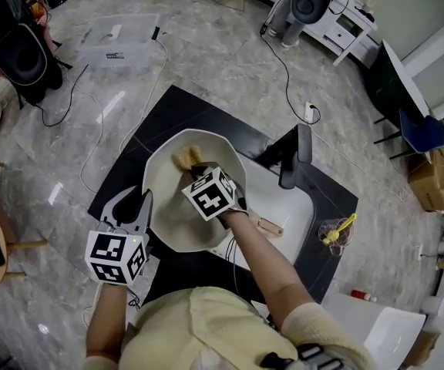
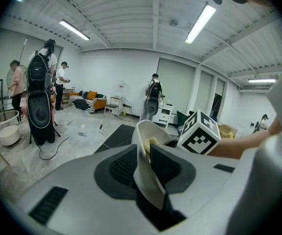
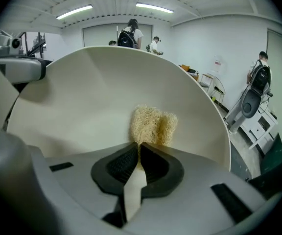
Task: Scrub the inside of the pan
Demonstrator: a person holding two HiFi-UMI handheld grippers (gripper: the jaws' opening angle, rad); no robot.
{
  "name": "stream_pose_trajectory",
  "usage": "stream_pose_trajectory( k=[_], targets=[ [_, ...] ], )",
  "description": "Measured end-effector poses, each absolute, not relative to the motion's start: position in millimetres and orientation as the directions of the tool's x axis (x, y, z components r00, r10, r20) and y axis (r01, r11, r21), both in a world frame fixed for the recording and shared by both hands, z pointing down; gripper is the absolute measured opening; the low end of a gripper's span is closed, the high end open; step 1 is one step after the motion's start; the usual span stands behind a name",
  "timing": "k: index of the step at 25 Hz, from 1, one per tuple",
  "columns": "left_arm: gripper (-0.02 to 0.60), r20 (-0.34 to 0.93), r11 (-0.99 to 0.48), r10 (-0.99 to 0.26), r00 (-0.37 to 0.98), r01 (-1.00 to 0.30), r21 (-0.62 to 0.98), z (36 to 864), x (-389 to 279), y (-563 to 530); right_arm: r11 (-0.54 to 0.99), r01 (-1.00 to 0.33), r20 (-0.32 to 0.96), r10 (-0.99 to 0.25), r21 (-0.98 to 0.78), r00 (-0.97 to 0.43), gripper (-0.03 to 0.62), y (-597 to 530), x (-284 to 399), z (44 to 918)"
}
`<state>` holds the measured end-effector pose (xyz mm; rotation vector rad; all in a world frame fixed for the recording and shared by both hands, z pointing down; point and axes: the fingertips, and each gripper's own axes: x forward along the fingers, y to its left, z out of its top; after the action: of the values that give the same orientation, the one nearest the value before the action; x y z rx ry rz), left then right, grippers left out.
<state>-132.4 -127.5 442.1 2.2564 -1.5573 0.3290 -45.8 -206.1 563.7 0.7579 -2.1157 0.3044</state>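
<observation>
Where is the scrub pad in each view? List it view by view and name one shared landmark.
Head view: the scrub pad sits upper centre, against the pan's far inner wall.
Left gripper view: scrub pad peeks as a yellow scrap past the pan's rim, centre.
Right gripper view: scrub pad at centre, clamped in the right tool.
Shared landmark: the cream pan, in all three.
</observation>
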Motion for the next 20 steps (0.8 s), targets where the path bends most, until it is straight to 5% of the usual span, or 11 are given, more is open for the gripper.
stream_pose_trajectory(
  k=[20],
  targets=[
    [0.081,0.400,-0.327,-0.838,0.371,-0.928,0.177,443.6,-130.6,-128.5,0.967,-0.231,0.812,-0.222,0.110,-0.540,0.032,-119.2,-95.8,553.4]
  ],
)
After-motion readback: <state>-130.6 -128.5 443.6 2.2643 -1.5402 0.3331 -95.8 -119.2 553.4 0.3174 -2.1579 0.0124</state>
